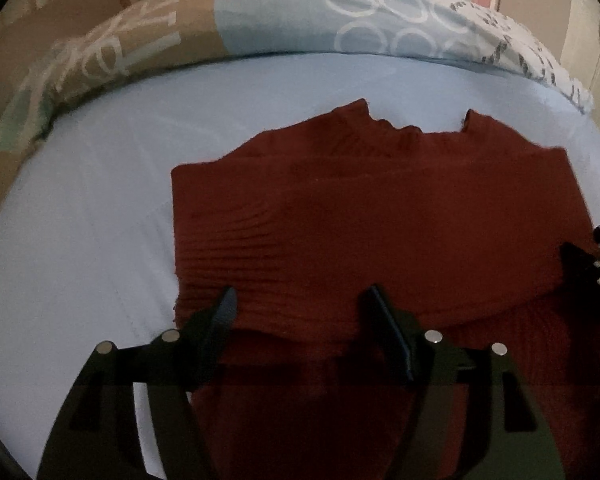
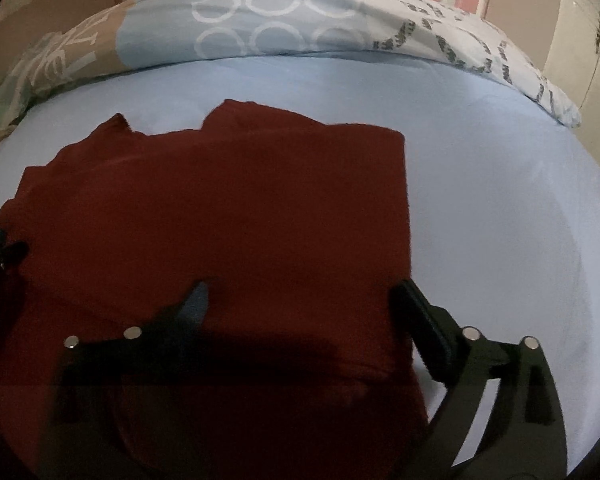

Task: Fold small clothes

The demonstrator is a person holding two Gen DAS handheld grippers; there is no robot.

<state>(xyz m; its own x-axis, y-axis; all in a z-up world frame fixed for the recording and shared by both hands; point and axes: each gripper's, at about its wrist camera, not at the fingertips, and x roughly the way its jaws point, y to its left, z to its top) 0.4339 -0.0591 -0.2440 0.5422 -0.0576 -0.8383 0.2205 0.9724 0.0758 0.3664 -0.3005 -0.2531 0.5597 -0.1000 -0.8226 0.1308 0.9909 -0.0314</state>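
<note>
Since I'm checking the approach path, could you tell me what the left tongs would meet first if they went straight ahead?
Most likely the red garment: the open left tongs already straddle its near edge on the blue sheet. Height above the cloth is unclear.

The left gripper is held low with its jaws spread wide, fingers pointing toward 12 o'clock; the right gripper is likewise held with jaws wide apart; each is glimpsed in the other's view, at 3 and 9 o'clock.
</note>
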